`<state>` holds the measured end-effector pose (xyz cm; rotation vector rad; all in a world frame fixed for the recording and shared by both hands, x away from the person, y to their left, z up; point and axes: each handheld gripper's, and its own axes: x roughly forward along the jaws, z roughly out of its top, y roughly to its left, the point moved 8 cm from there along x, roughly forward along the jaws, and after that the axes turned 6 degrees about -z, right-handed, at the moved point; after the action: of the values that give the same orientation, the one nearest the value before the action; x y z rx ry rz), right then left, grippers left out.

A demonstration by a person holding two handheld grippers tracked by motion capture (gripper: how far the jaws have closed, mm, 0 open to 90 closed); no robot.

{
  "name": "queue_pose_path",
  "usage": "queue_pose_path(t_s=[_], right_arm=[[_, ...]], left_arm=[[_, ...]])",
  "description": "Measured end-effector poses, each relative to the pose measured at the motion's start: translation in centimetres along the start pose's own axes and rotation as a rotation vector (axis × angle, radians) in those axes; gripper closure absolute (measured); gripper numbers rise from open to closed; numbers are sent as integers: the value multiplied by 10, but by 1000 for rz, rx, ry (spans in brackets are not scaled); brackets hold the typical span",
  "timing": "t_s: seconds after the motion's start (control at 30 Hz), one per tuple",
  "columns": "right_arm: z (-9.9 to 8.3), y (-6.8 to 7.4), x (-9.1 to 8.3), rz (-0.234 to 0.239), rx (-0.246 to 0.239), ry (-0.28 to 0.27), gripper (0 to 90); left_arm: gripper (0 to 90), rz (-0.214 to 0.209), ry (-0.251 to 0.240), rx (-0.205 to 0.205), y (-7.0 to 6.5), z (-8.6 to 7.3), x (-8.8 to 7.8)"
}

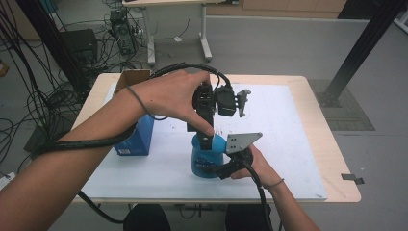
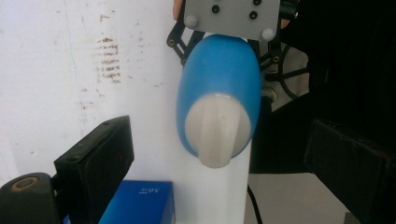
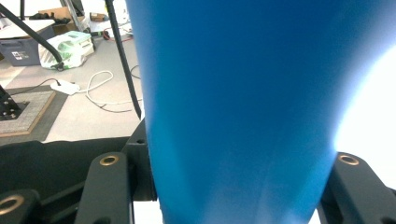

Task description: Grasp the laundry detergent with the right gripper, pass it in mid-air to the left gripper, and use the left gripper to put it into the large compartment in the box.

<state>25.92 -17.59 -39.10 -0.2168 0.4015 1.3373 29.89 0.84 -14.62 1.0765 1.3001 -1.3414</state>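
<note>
the right gripper [image 1: 217, 166] comes in low from the near edge of the table, and its two black jaws are clamped on the body of a blue bottle [image 1: 207, 156], one pad on each side of it. in the right gripper view the bottle [image 3: 243, 112] stands squarely between the jaws, touching both, so close to the camera that its blue wall blurs. the grey three-cornered plate of this gripper sits just beside the bottle's shoulder on the side away from the left arm.

the left gripper [image 1: 207, 137] hangs straight above the bottle, held from the top by the left hand [image 1: 168, 94], jaws pointing down. in the left gripper view the jaws are spread wide, one on either side of the bottle's white cap [image 2: 217, 128], and neither pad touches it; the cap lies between them, a little ahead of the tips. the bottle [image 2: 219, 74] runs away from that camera towards the right gripper [image 2: 229, 37], whose linkage hugs its far end.

just outside the left gripper's left-hand jaw, near the bottle but apart from it, stands a blue box [image 1: 137, 137] on the white mat [image 1: 288, 144]; the left forearm passes over it. a brown cardboard box [image 1: 132, 77] sits beyond it, behind the left wrist.
</note>
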Motion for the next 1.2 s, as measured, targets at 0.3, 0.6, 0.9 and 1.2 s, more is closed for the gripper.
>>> queue_pose_path(t_s=[0.3,0.6,0.9,1.2], right_arm=[[1,1,-1,-4,-2,-3,424],[1,1,-1,-5,-5,0,424],[3,2,-2,-4,-13,-3,423],[9,3,-2,-4,-26,-10,423]], left_arm=[[78,21,-9,-15,1,1,0],[80,27,10,1,0,5,8],[76,21,18,9,-1,7,16],[69,24,25,18,-4,7,26]])
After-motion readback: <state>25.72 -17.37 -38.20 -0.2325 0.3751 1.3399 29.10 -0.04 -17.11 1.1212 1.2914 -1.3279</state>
